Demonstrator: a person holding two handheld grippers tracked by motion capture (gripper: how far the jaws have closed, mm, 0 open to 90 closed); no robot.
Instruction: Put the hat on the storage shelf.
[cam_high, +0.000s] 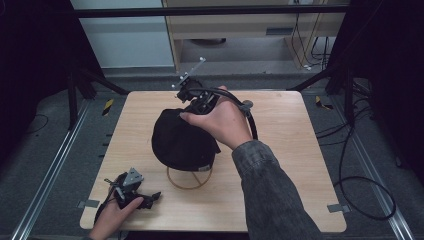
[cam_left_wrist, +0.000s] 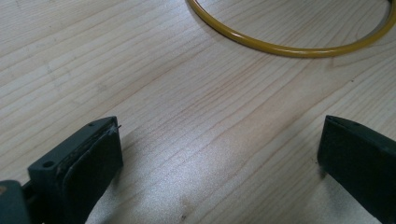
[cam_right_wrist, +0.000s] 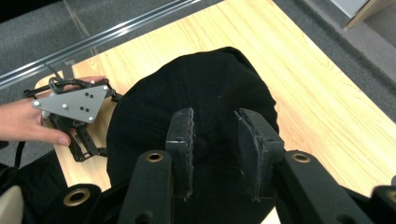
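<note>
A black cap (cam_high: 180, 140) sits on a yellow wire ring stand (cam_high: 187, 182) in the middle of the wooden table (cam_high: 290, 150). My right gripper (cam_high: 192, 111) points down at the cap's crown from the far side. In the right gripper view its jaws (cam_right_wrist: 212, 126) stand a little apart over the top of the cap (cam_right_wrist: 215, 79), with the crown button in the gap and the pads not pressing on it. My left gripper (cam_high: 151, 199) rests on the table near the front left corner. Its jaws (cam_left_wrist: 219, 140) are wide open over bare wood, short of the yellow ring (cam_left_wrist: 289, 49).
Beyond the table are metal floor rails (cam_high: 55, 165), black frame legs (cam_high: 95, 82), a wooden cabinet (cam_high: 240, 25) and loose cables (cam_high: 360, 195) on the floor at the right. The right gripper view takes in the left hand (cam_right_wrist: 23, 119) and the left gripper's grey plate (cam_right_wrist: 70, 103).
</note>
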